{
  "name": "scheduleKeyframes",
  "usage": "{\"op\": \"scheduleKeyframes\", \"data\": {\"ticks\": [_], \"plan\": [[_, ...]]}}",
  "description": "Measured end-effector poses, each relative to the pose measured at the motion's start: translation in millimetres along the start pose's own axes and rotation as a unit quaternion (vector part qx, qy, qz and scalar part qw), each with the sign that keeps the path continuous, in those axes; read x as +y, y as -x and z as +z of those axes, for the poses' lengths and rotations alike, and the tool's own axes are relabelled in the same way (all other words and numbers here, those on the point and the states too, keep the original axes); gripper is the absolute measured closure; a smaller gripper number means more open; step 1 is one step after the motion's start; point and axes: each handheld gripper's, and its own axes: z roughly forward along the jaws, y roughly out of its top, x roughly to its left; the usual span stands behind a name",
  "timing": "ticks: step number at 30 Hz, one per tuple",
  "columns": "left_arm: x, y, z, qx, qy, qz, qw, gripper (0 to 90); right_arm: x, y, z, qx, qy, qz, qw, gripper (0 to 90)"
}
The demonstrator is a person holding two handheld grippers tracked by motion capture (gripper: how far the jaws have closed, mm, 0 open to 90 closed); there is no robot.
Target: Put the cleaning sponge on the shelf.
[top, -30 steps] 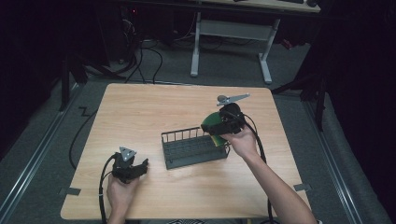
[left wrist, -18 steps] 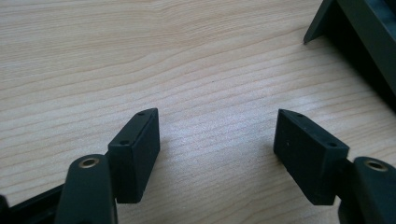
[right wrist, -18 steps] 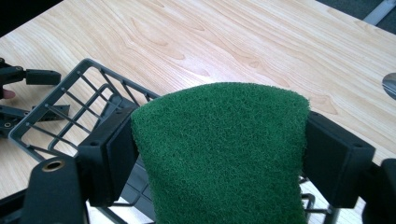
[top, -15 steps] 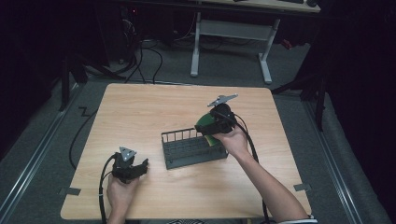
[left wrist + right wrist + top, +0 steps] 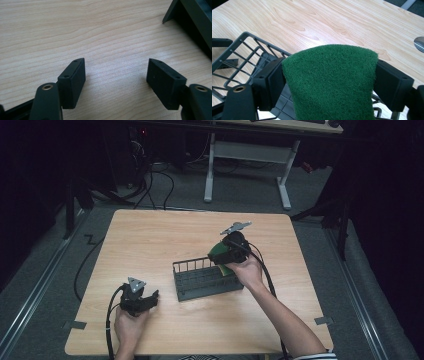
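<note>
The dark grey wire rack [image 5: 207,280] was seen near the middle of the pale wooden worktop [image 5: 165,235], and everything was placed around it. Over the rack's far right corner, the right tongs [image 5: 329,82] were held, clamped on a green scouring sponge with a yellow underside [image 5: 332,82], its green pad squeezed between both black jaws. The sponge [image 5: 221,257] was kept above the rack's rim, tilted. To the near left of the rack, the left tongs [image 5: 116,77] were rested low over bare wood, jaws spread wide, nothing gripped. A corner of the rack [image 5: 192,20] was caught just beyond them.
</note>
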Motion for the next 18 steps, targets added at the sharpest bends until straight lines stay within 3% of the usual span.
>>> {"op": "scheduleKeyframes", "data": {"ticks": [18], "plan": [[0.0, -0.1, 0.0, 0.000, 0.000, 0.000, 1.0000, 31.9, -9.7, 0.5, 4.2, -0.002, 0.000, 0.007, 1.0000, 17.9]]}}
